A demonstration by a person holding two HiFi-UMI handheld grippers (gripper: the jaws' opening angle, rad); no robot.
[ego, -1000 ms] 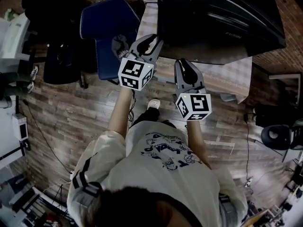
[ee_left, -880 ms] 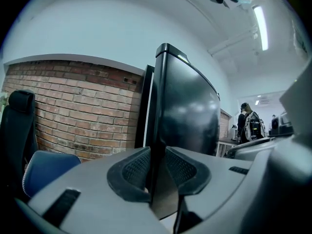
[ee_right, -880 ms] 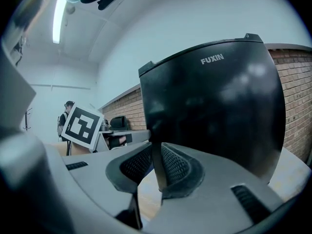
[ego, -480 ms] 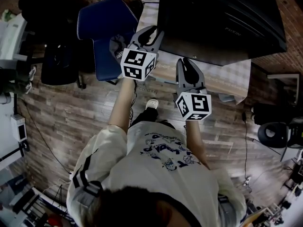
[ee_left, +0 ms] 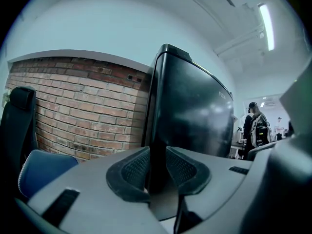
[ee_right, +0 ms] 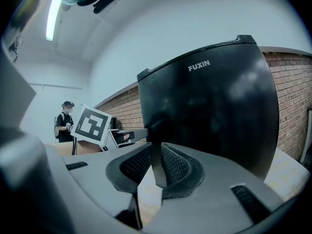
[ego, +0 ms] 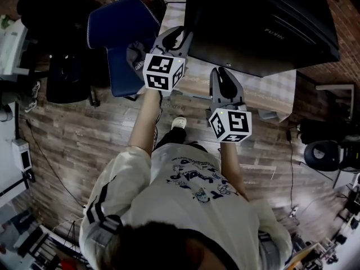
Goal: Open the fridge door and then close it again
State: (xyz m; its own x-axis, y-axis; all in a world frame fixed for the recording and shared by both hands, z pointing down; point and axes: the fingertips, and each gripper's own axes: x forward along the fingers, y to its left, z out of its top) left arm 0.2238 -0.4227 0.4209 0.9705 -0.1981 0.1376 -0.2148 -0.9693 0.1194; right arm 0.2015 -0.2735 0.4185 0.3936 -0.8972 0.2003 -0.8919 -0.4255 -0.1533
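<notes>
Fridge (ego: pixel 259 21) ahead: L tongs (ego: pixel 179 34) by left edge, R tongs (ego: pixel 221 73) facing front.

A table (ego: pixel 198 85) is seen at the top of the head view, and it is covered for the most part with a light checked cloth (ego: pixel 275 89). A large black fridge (ego: pixel 259 27) is standing directly on the cloth, and it takes up nearly the whole table. The table is standing on a floor (ego: pixel 84 145) of brown wooden planks, on which a blue chair (ego: pixel 121 35) just beside the table, a white shoe (ego: pixel 179 122) of the person and a thin dark cable (ego: pixel 53 167) are also found.
</notes>
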